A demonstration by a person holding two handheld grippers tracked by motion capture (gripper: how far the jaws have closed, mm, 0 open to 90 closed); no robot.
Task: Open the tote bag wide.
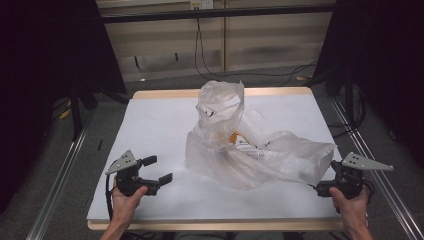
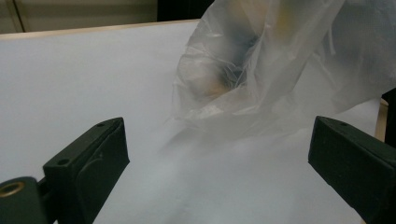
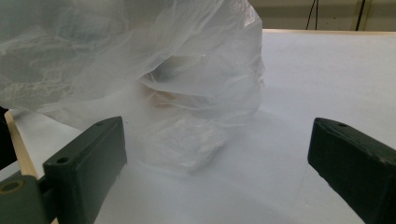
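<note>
A crumpled clear plastic bag (image 1: 250,145) lies in the middle of the white table (image 1: 150,120), with an orange item (image 1: 234,136) and pale packets showing through it. My left gripper (image 1: 159,170) sits near the front left, open and empty, its jaws pointing toward the bag a short way off. In the left gripper view the bag (image 2: 280,70) rises ahead beyond the wide-apart jaws of the gripper (image 2: 217,127). My right gripper (image 1: 324,184) stands open at the bag's front right corner. In the right gripper view the bag (image 3: 140,56) looms close, its lower fold (image 3: 187,144) lying just ahead of the gripper (image 3: 217,125).
The table's wooden edge (image 1: 210,225) runs along the front. Metal rails (image 1: 60,175) flank the table on the floor, and cables (image 1: 210,65) hang at the back. Black stands (image 1: 75,110) rise at the left.
</note>
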